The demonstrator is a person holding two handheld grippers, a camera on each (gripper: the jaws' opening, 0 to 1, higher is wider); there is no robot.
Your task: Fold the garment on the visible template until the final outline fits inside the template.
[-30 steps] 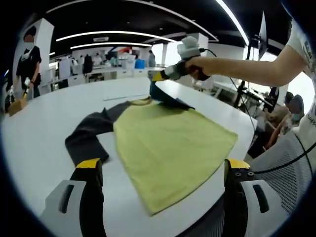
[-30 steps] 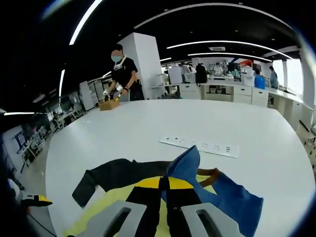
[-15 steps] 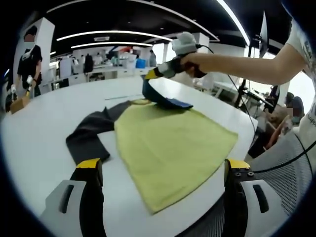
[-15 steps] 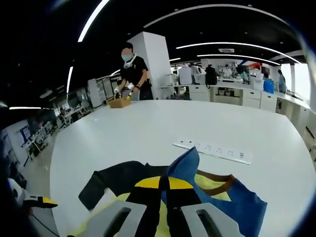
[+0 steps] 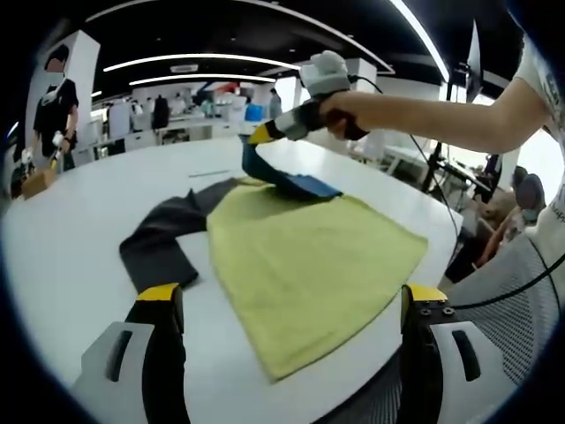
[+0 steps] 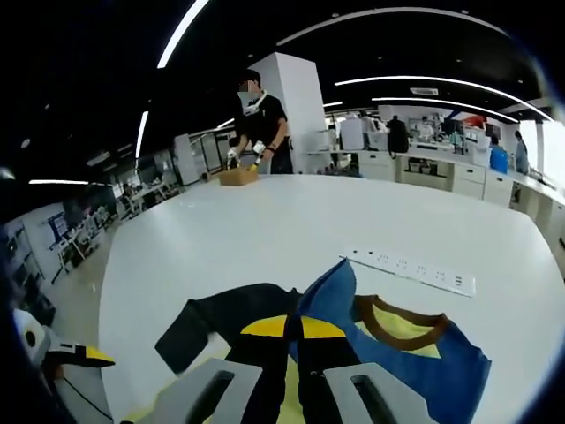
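Now one garment: right gripper jaws pinch its blue sleeve, left gripper jaws wide.

Garment's lower part behind right gripper.

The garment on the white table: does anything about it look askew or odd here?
Nothing damaged. The yellow-green garment lies with its lower corner hanging past the white table edge, its dark grey sleeve sprawls crumpled sideways, and the right gripper is shut on the blue sleeve, lifting it mid-fold.
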